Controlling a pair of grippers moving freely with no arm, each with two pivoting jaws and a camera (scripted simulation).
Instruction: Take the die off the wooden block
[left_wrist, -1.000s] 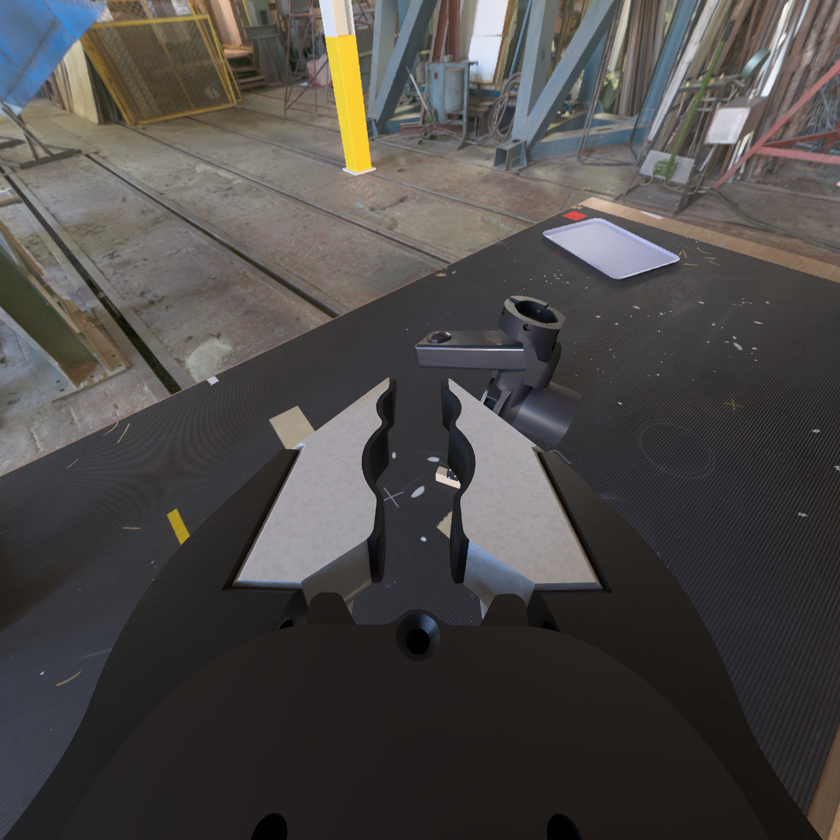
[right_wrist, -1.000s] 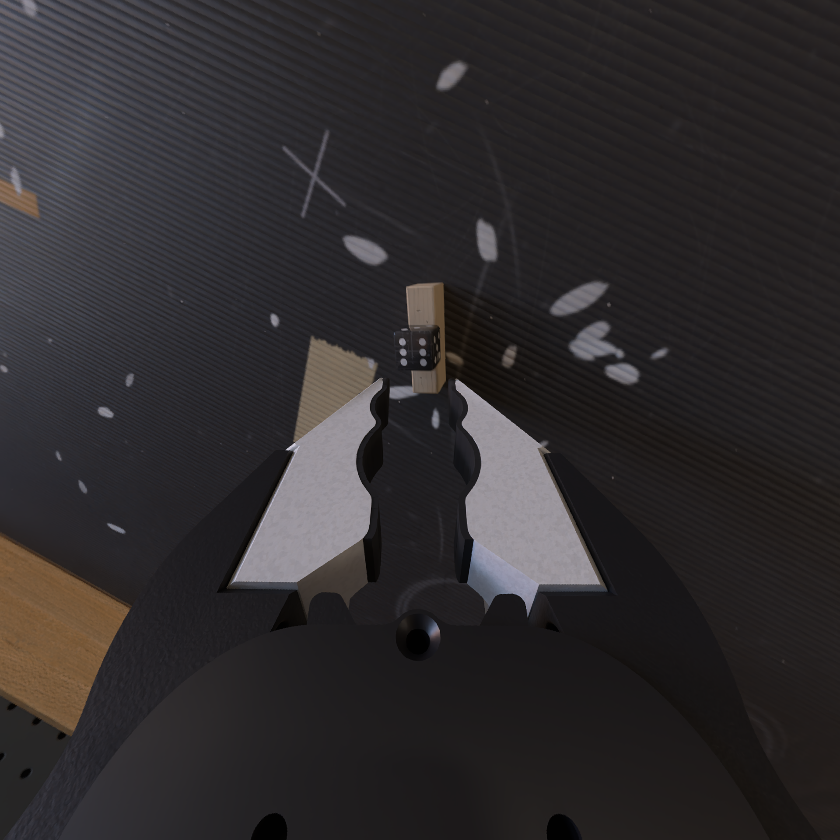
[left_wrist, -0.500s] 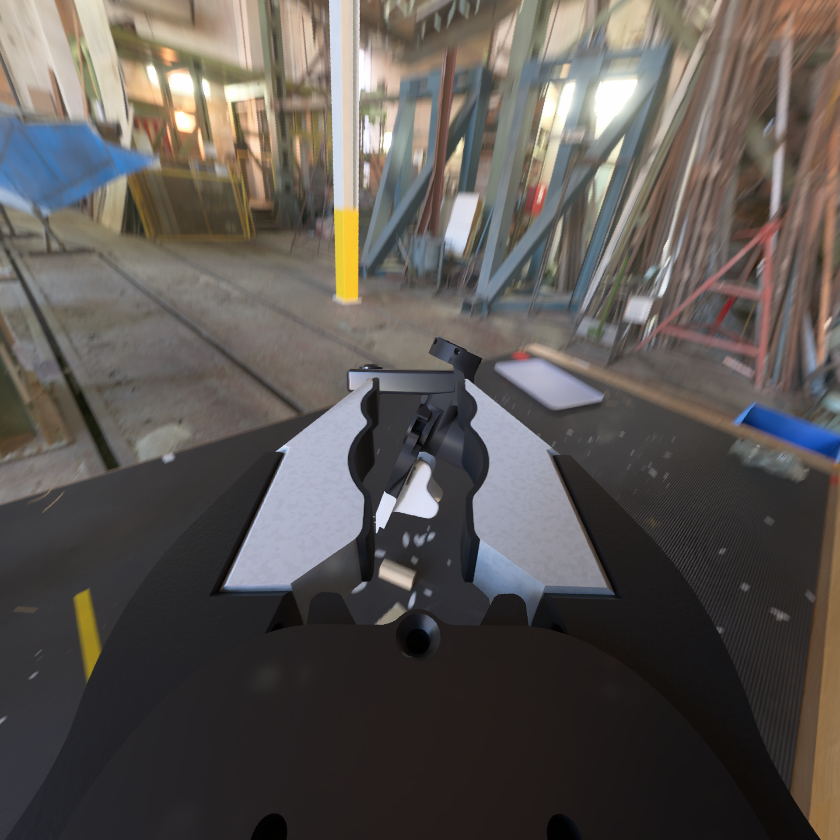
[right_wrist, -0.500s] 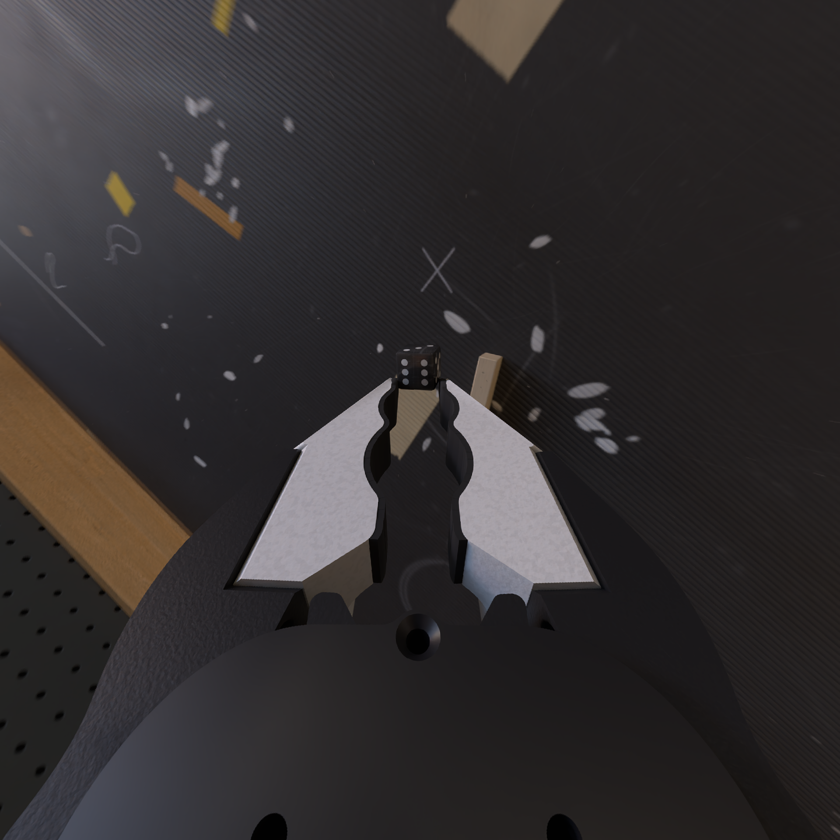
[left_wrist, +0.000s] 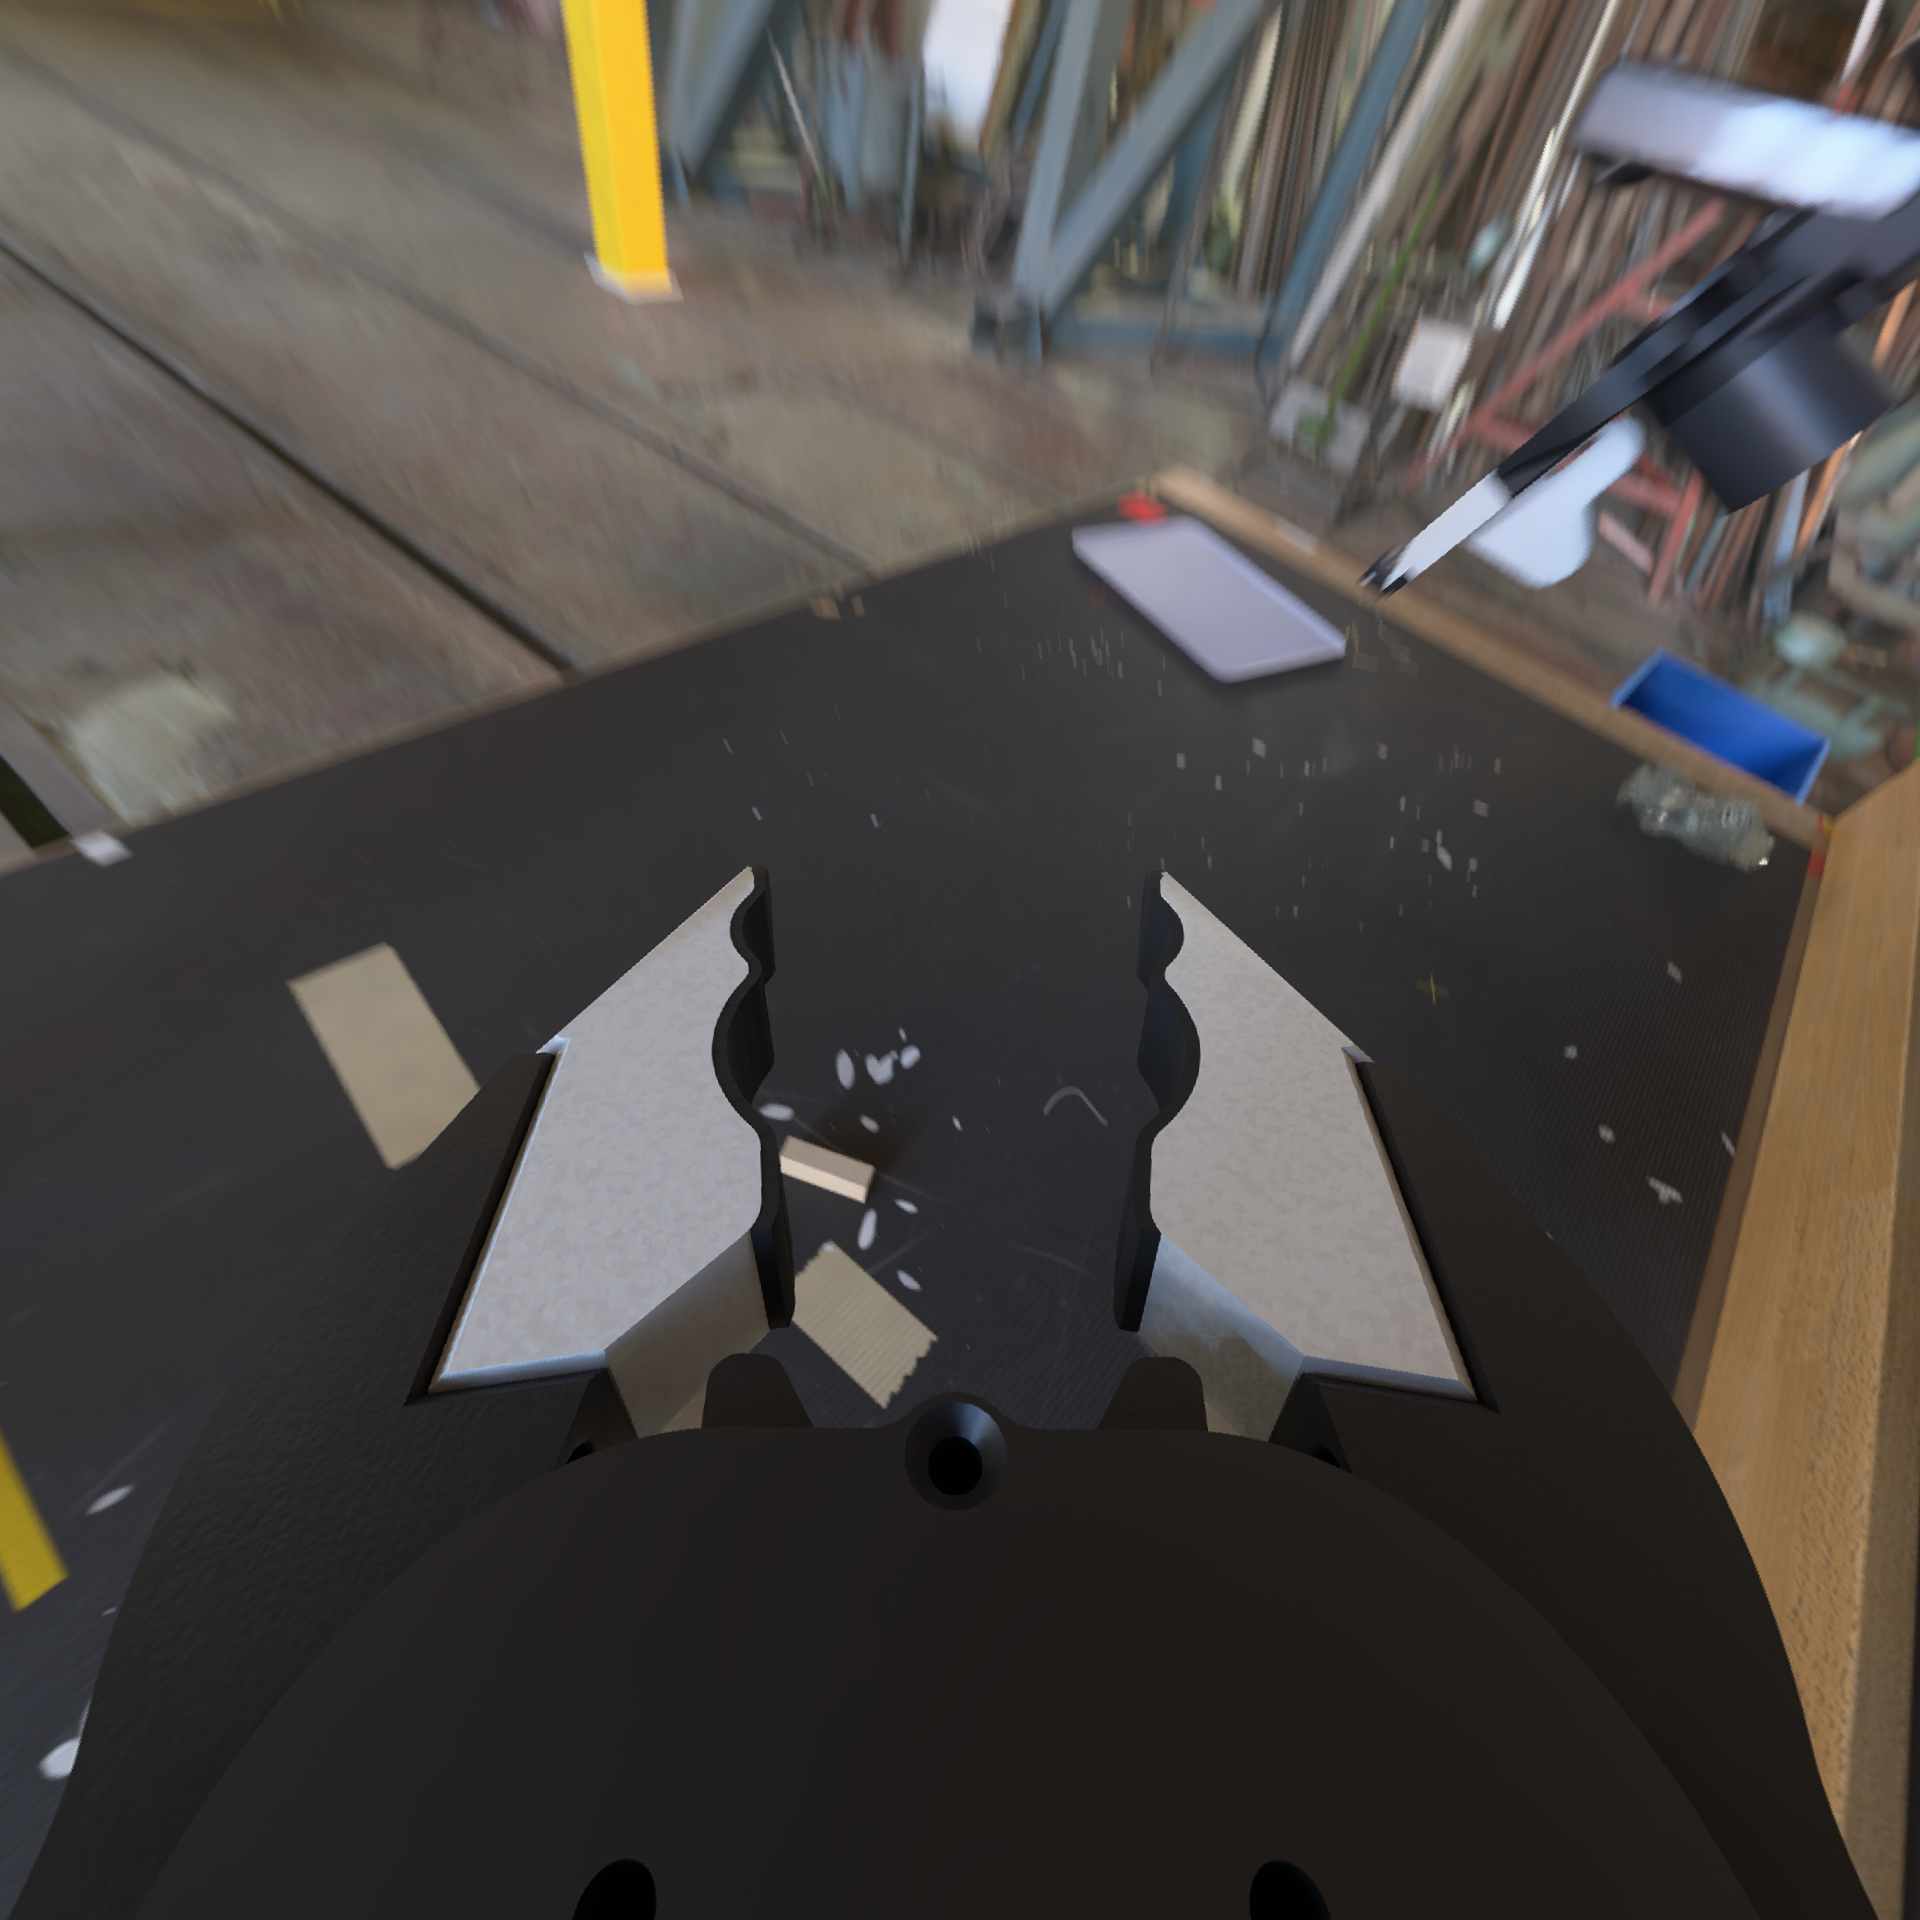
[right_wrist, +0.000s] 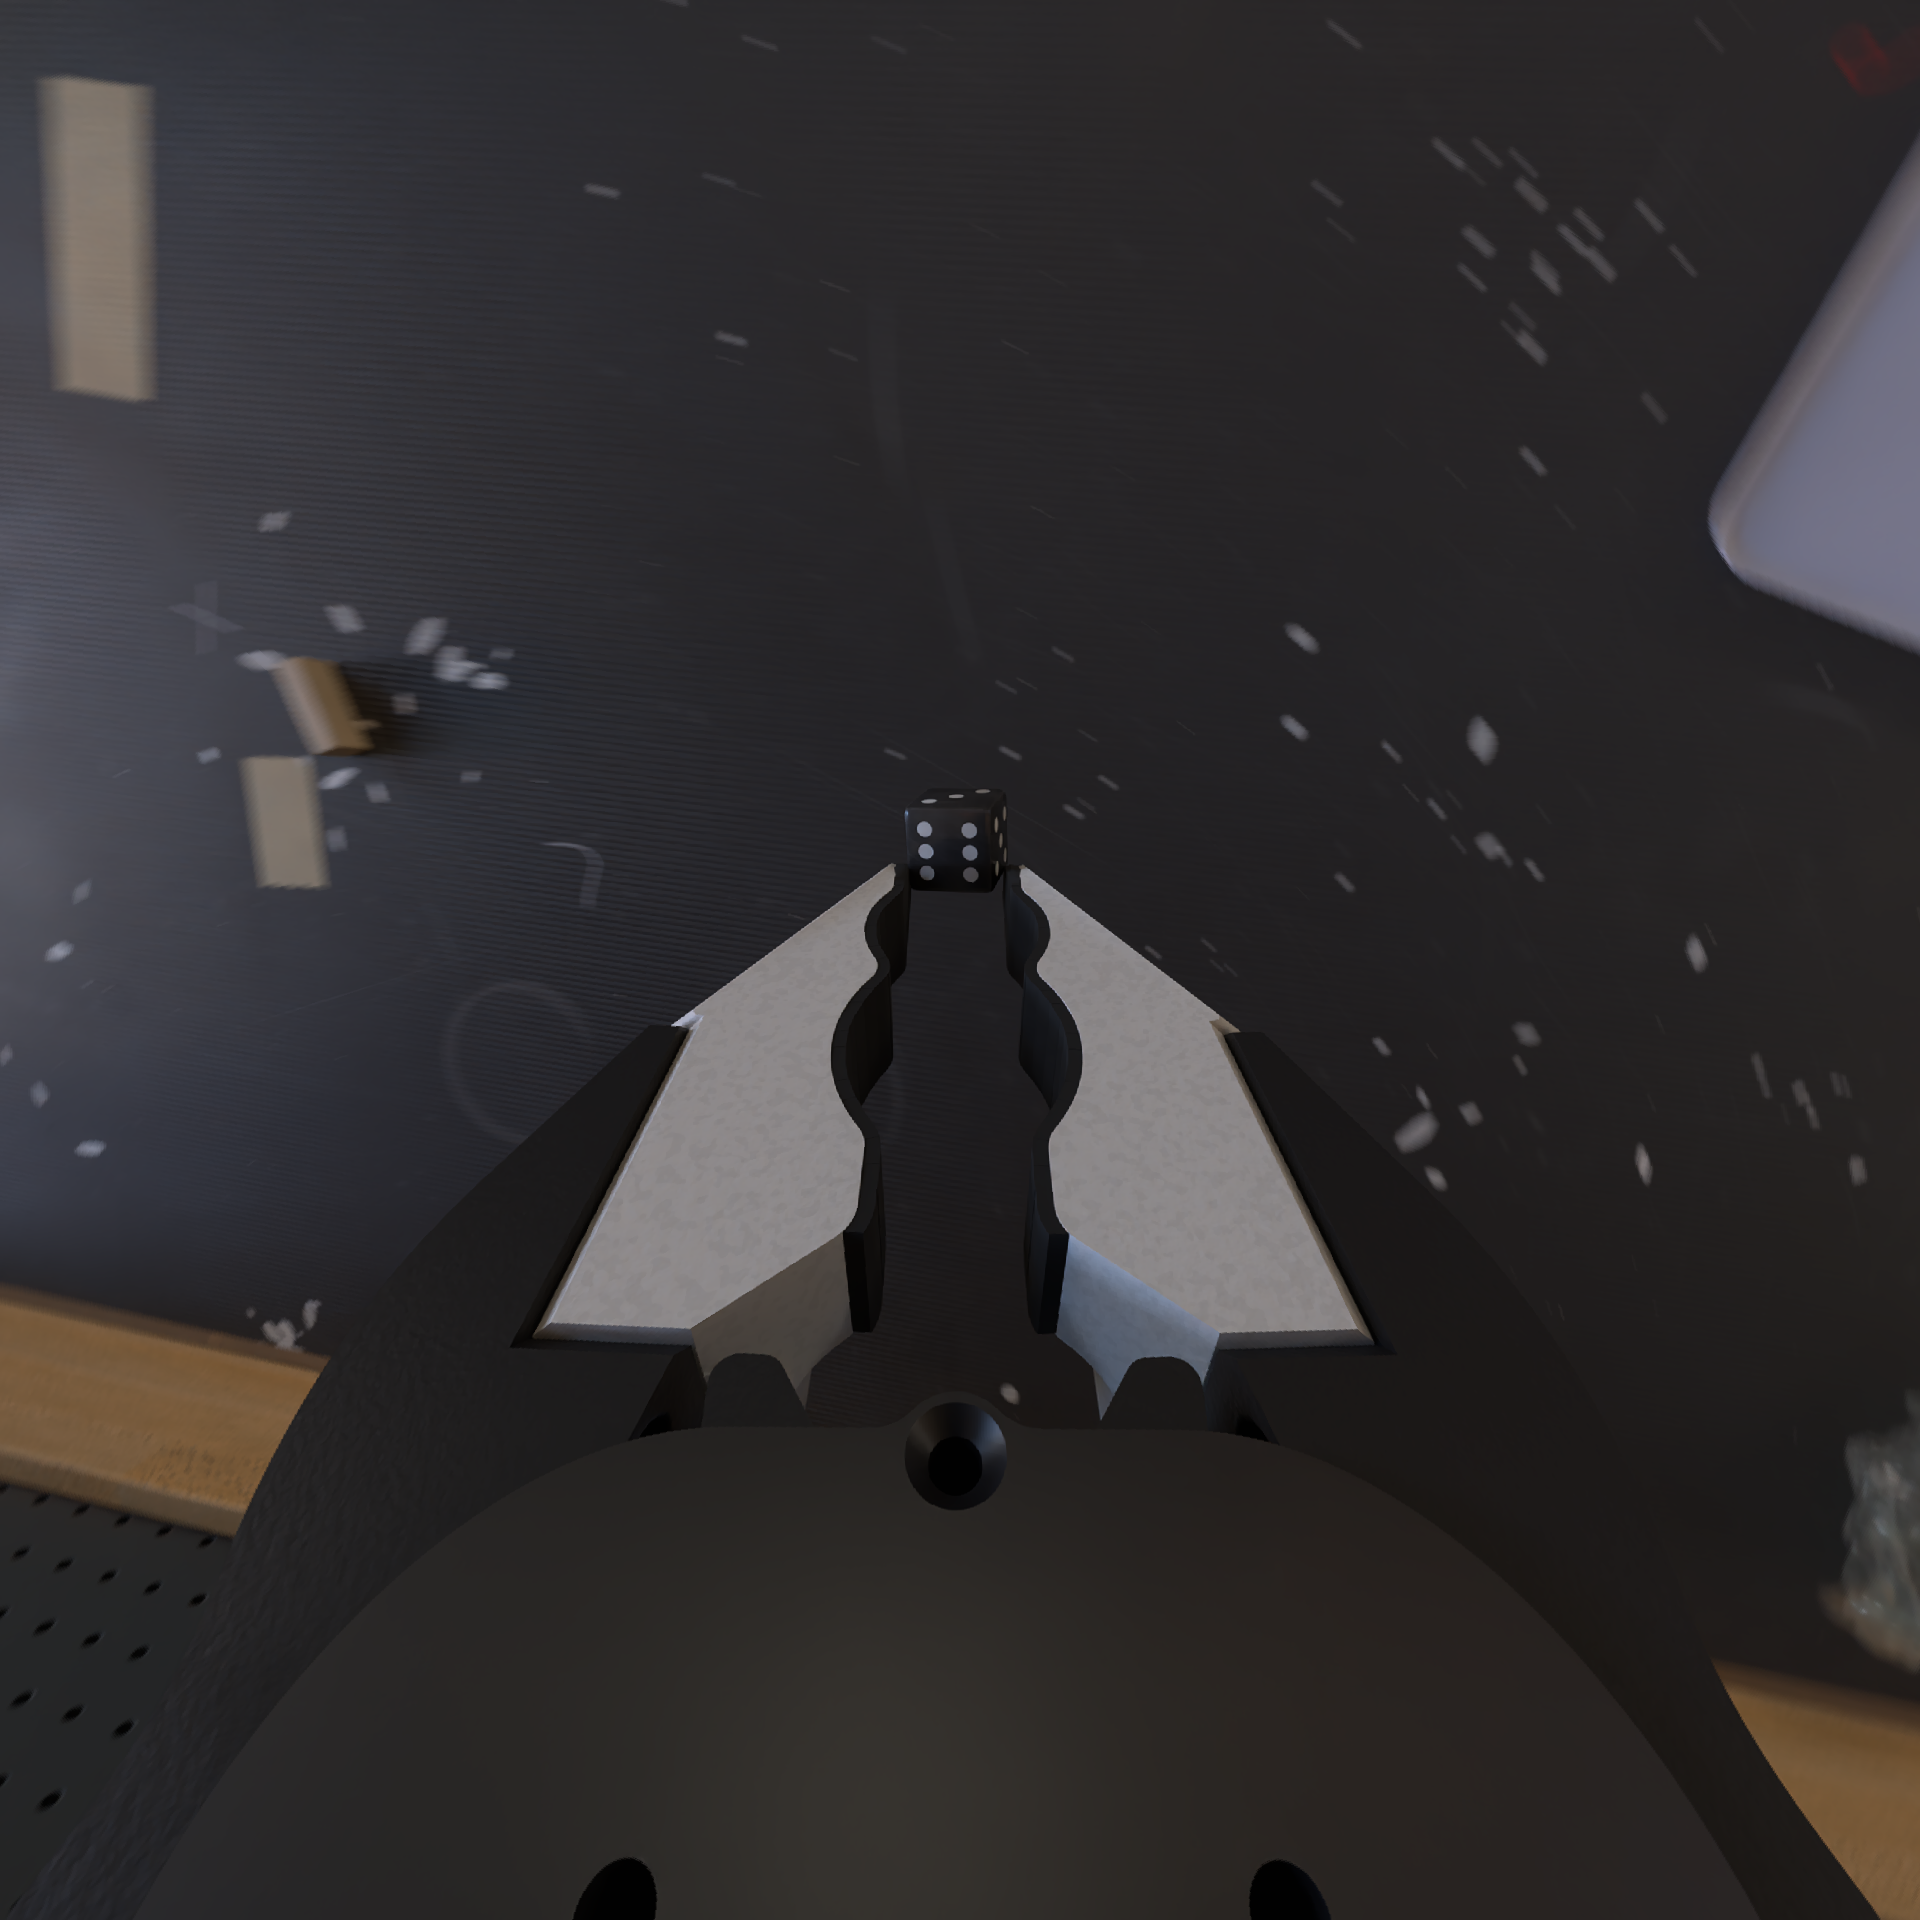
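Observation:
In the right wrist view my right gripper is shut on the black die with white pips, held at the fingertips high above the black mat. The small wooden block lies on the mat far to the left, apart from the die. In the left wrist view my left gripper is open and empty, and the wooden block lies on the mat below, by the left finger. The right gripper hangs in the air at the upper right; the die is too small to make out there.
A white tray sits at the mat's far side and shows in the right wrist view. A blue bin, crumpled plastic and a wooden border are on the right. Tan tape strips lie on the mat.
My right gripper closed on the die, lifted it off the block and carried it up and away to the right. My left jaws opened wide, and the block now lies alone.

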